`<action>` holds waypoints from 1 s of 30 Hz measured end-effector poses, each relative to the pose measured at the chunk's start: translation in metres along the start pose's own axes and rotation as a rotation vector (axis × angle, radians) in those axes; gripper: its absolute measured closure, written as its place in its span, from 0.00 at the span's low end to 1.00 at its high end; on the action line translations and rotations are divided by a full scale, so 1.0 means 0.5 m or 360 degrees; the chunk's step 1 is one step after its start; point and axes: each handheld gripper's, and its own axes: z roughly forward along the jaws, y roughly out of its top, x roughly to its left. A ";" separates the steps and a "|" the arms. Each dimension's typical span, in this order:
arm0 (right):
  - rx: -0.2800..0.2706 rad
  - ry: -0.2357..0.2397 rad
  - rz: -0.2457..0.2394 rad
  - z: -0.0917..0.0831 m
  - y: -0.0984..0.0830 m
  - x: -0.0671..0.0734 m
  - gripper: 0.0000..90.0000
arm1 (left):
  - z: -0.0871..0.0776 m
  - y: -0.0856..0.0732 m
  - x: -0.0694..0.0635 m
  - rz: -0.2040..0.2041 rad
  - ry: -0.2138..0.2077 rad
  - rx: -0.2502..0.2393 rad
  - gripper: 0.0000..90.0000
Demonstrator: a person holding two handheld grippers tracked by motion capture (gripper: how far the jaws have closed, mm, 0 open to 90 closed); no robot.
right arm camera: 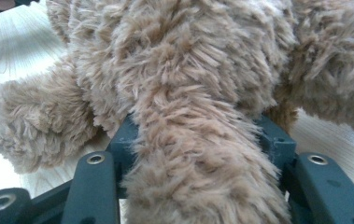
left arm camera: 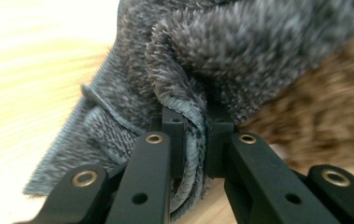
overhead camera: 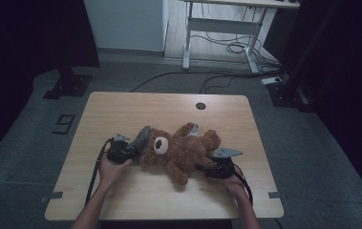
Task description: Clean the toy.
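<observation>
One brown teddy bear (overhead camera: pixel 181 152) lies on its back across the middle of the wooden table (overhead camera: pixel 121 107), head toward the person's left, legs toward the right. One grey fleece garment (overhead camera: pixel 143 137) is bunched around its head end. Two grippers work on it, one at each end.

At the left, the left gripper (overhead camera: pixel 128 150) has its jaws nearly together, pinching a folded hem of the grey fleece garment (left arm camera: pixel 184 93); in the left gripper view the cloth edge runs down between the two black jaws, with brown fur just beside it on the right. At the right, the right gripper (overhead camera: pixel 207 169) is partly closed around one furry limb of the teddy bear (right arm camera: pixel 198 154); in the right gripper view the limb fills the gap between the jaws and the fur presses against both.

Bare tabletop lies all around the toy: a wide strip at the far side up to the round cable hole (overhead camera: pixel 200 106), a broad patch at the left edge, a narrower one at the right edge, and a band along the near edge where the forearms come in. Both hands rest low on the table. No container stands on it. Beyond the far edge the floor carries cables and the legs of another desk (overhead camera: pixel 221 28).
</observation>
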 end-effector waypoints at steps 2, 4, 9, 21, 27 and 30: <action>0.0000 -0.0002 -0.0001 0.000 0.000 0.000 0.51 | 0.000 -0.003 0.003 -0.0001 -0.0012 -0.0012 0.91; 0.0000 -0.0003 -0.0001 -0.001 0.000 0.000 0.51 | -0.006 -0.003 0.000 0.0016 -0.0006 -0.0038 0.91; -0.0007 -0.0009 0.0011 -0.003 -0.002 -0.003 0.51 | -0.048 0.006 -0.023 0.0096 0.0006 -0.0133 0.91; -0.0011 -0.0020 0.0004 -0.004 -0.003 0.000 0.50 | -0.147 -0.024 -0.033 0.0188 0.0005 -0.0275 0.90; -0.0011 -0.0018 0.0006 -0.004 -0.003 -0.001 0.50 | -0.205 -0.077 0.004 0.0142 0.0052 -0.0310 0.90; -0.0010 -0.0018 0.0007 -0.004 -0.003 -0.001 0.49 | -0.231 -0.112 0.024 0.0111 0.0089 -0.0303 0.89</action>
